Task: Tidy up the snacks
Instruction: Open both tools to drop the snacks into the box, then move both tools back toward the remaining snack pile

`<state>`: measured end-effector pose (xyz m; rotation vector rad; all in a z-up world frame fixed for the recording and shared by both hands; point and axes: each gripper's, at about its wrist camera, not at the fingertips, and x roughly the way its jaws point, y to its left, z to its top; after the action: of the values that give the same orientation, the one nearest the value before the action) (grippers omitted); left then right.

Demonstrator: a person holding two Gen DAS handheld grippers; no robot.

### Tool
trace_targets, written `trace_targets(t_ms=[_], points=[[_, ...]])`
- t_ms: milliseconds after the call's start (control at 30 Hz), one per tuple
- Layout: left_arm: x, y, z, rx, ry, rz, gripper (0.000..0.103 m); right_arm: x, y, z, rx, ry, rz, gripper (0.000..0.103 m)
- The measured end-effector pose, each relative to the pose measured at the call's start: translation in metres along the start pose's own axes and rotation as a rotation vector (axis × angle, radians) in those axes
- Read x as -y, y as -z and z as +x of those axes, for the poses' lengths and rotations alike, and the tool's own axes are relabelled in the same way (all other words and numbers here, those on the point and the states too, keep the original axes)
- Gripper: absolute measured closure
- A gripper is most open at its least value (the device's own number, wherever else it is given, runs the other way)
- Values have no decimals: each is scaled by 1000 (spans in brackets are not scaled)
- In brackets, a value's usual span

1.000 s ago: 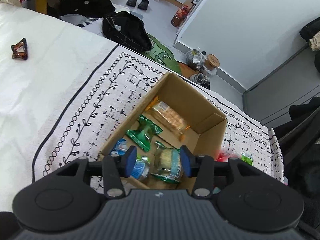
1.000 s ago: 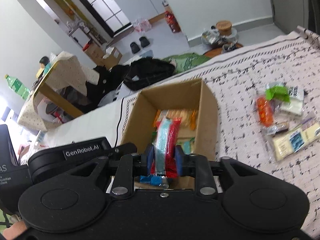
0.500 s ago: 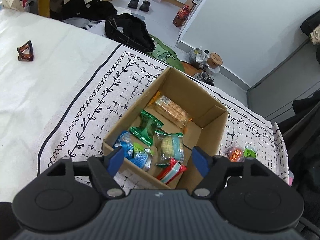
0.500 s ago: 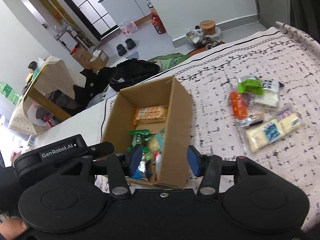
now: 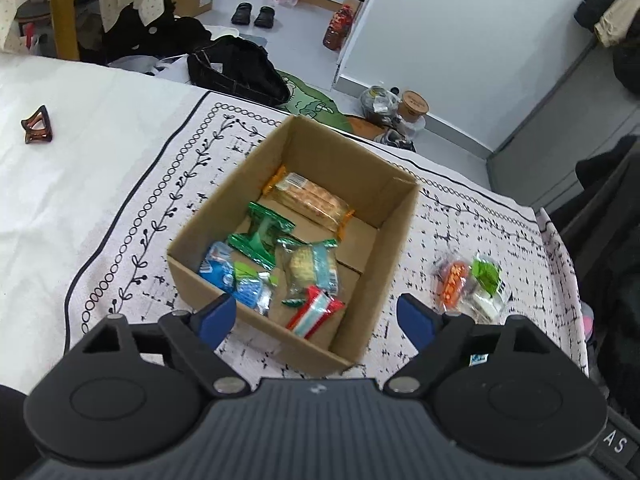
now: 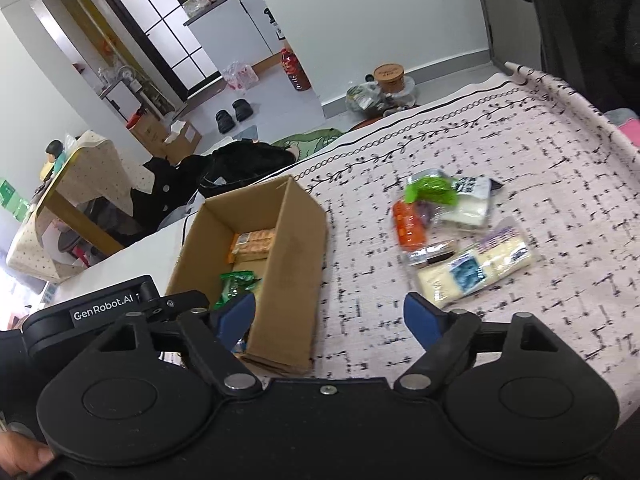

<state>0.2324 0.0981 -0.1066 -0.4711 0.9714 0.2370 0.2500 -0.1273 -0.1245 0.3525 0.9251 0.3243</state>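
Grippers: left gripper (image 5: 316,318) and right gripper (image 6: 330,316) both spread wide, empty.
Next snack: pale crinkly plastic-wrapped cracker packet (image 6: 476,272), light, slippery, brittle inside; pinch across its middle.

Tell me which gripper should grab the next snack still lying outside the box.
Probably the right gripper: open, empty, and angled toward the loose snack pile on the cloth. The left gripper, also open, points into the cardboard box.

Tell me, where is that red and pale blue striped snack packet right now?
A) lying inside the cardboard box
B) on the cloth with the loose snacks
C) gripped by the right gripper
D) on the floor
A: the red and pale blue packet lies on the floor of the cardboard box, and both grippers are open and empty.
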Motion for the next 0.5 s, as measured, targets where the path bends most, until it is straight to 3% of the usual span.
trace_targets(t_ms=[233, 333, 500], points=[[23, 11, 0, -5, -1, 43, 12, 24, 1, -12, 32, 25, -6, 5], [34, 17, -1, 19, -9, 70, 4, 37, 1, -16, 45, 26, 10, 0], [51, 24, -3, 40, 5, 90, 0, 55, 1, -22, 63, 61, 13, 0]])
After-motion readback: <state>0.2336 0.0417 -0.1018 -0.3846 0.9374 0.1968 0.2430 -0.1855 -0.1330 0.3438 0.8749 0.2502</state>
